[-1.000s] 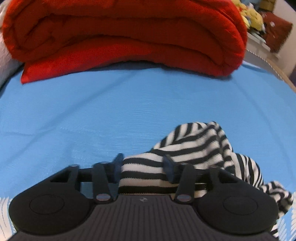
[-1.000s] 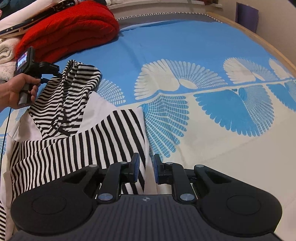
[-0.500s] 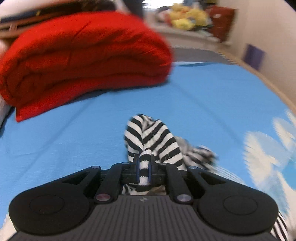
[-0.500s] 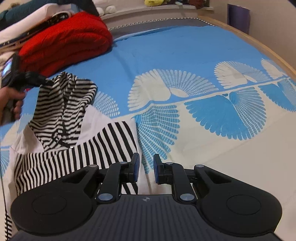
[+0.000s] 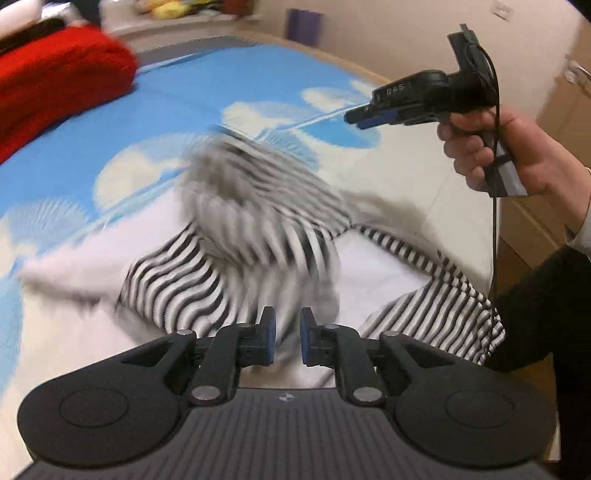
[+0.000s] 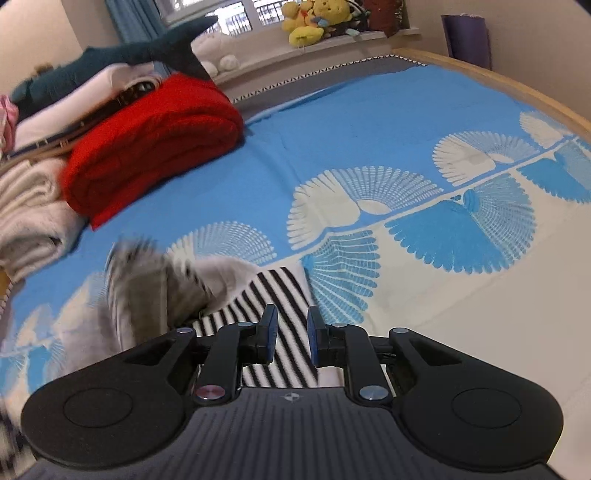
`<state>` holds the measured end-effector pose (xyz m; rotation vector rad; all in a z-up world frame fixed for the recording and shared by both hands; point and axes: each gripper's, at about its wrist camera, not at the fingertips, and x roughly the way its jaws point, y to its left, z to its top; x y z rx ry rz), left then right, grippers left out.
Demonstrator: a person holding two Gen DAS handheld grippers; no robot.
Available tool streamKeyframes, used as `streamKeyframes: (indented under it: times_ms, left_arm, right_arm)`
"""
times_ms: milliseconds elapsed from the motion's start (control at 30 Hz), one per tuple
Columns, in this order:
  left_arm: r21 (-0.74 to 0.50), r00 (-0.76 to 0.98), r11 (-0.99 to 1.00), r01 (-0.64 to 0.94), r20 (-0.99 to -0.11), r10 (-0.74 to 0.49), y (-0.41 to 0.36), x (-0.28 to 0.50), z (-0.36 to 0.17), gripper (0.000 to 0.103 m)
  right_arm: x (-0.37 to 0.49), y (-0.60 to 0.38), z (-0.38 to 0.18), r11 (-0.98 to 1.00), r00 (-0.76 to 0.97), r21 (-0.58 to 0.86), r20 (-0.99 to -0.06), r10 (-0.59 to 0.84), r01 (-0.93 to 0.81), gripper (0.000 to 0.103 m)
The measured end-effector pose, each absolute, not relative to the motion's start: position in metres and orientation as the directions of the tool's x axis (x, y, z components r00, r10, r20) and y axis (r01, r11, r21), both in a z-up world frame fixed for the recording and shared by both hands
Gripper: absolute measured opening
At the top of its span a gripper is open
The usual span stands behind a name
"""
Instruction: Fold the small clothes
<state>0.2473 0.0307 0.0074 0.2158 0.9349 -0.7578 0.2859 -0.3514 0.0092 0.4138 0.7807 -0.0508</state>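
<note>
Jaws opening with nothing between them, the left gripper sits just before the one black-and-white striped knit garment, which spreads sideways across the blue-and-cream patterned bedspread. The right gripper, also opening and empty, hovers over its striped hem. One folded red blanket lies beyond.

Counting now: one striped garment lying blurred on one blue-and-white bedspread. One red folded blanket sitting by the wall. Two grippers showing, left gripper and right gripper. One shark plush; yellow plush toys clustering, number unclear. One purple roll standing.
</note>
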Motion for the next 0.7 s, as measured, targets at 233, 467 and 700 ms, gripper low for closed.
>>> streamKeyframes:
  times_ms: [233, 467, 700]
  left_arm:
    - [-0.514, 0.522, 0.855, -0.068, -0.749, -0.409, 0.101, 0.269, -0.035, 0.039]
    - [-0.471, 0.372, 0.85, -0.237, -0.852, -0.368, 0.101, 0.306, -0.088, 0.053]
    - [-0.529, 0.336, 0.821, -0.212, -0.829, -0.448, 0.104, 0.33, -0.108, 0.001]
  right_arm:
    - [0.286, -0.329, -0.008, 0.857, 0.653, 0.501, -0.691, 0.311, 0.123, 0.041]
    - [0.307, -0.289, -0.064, 0.85, 0.443, 0.497, -0.81, 0.384, 0.172, 0.049]
    - [0.317, -0.275, -0.077, 0.848, 0.451, 0.486, -0.818, 0.357, 0.211, 0.004]
